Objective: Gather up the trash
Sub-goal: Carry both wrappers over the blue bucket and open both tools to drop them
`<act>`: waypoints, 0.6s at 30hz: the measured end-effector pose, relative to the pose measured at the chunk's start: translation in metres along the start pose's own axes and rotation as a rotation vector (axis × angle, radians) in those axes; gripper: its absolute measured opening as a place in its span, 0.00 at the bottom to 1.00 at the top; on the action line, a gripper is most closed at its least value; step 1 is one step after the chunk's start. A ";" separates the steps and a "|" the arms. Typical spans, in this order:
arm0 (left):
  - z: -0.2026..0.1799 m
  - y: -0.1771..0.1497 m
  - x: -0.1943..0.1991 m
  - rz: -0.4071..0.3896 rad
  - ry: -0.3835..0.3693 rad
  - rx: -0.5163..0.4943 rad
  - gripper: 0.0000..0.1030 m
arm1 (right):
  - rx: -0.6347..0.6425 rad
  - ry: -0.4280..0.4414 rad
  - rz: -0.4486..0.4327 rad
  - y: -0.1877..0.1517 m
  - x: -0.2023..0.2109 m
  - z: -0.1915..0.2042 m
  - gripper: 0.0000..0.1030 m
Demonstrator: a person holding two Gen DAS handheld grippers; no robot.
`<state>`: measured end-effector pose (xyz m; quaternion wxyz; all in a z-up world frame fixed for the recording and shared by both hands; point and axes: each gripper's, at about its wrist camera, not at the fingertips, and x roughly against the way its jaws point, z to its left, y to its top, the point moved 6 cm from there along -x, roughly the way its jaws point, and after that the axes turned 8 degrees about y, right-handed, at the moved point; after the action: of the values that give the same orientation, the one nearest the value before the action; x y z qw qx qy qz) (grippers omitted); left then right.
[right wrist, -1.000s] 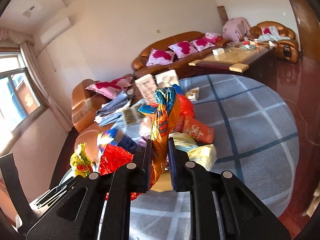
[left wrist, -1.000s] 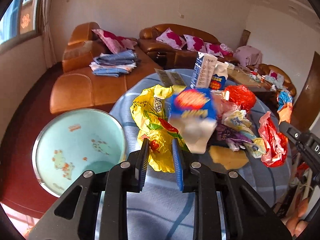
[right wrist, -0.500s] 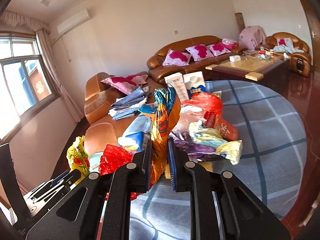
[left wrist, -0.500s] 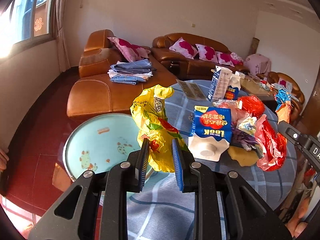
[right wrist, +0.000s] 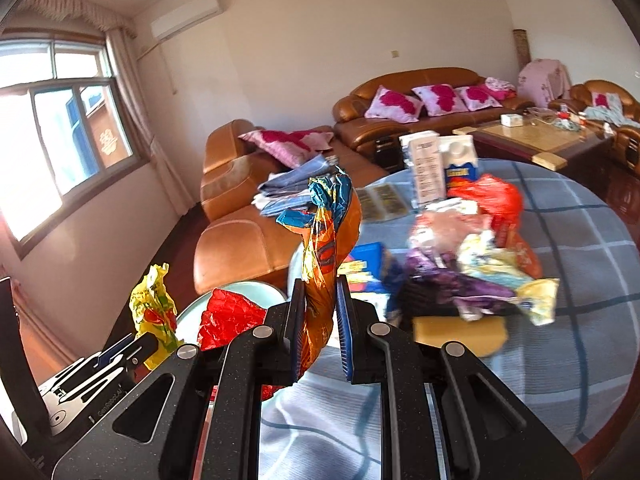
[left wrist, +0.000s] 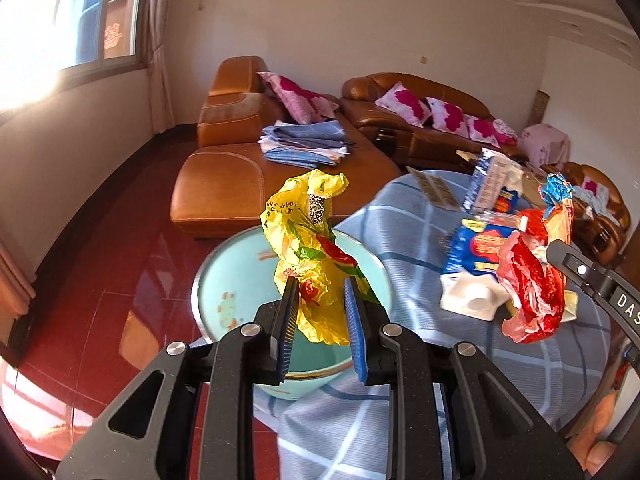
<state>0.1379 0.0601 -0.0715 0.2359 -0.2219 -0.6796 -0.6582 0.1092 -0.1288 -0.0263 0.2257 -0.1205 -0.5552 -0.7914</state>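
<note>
1. A crumpled yellow plastic bag (left wrist: 308, 248) with red and green print stood upright, pinched low down, over the pale blue basin (left wrist: 224, 280).
2. A twisted orange and blue snack wrapper (right wrist: 326, 248) rose upright from its pinched lower end.
3. A crumpled red plastic bag (left wrist: 528, 292) hung beside it.
4. A blue carton (left wrist: 472, 252) lay flat among loose wrappers (right wrist: 480, 276) heaped on the checked surface (left wrist: 400, 216); two cartons (right wrist: 440, 164) stood upright behind.

A basin (left wrist: 224, 280) sits on the floor left of the round table (left wrist: 400, 420), wrappers and cartons (left wrist: 494, 184) piled on the table, sofas (left wrist: 224, 184) behind both.
</note>
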 end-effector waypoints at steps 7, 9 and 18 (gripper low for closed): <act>0.031 -0.006 -0.018 0.035 0.044 0.034 0.23 | 0.072 0.021 0.054 -0.010 -0.040 0.030 0.16; 0.036 -0.010 -0.026 0.053 0.052 0.036 0.23 | 0.085 0.027 0.074 -0.014 -0.053 0.035 0.16; 0.047 -0.023 -0.063 0.137 0.079 0.042 0.23 | 0.145 0.067 0.178 -0.035 -0.108 0.051 0.16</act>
<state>0.1719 0.1071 -0.1290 0.3116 -0.2369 -0.6666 -0.6344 0.1827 -0.0470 -0.0840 0.3217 -0.1260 -0.5903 -0.7295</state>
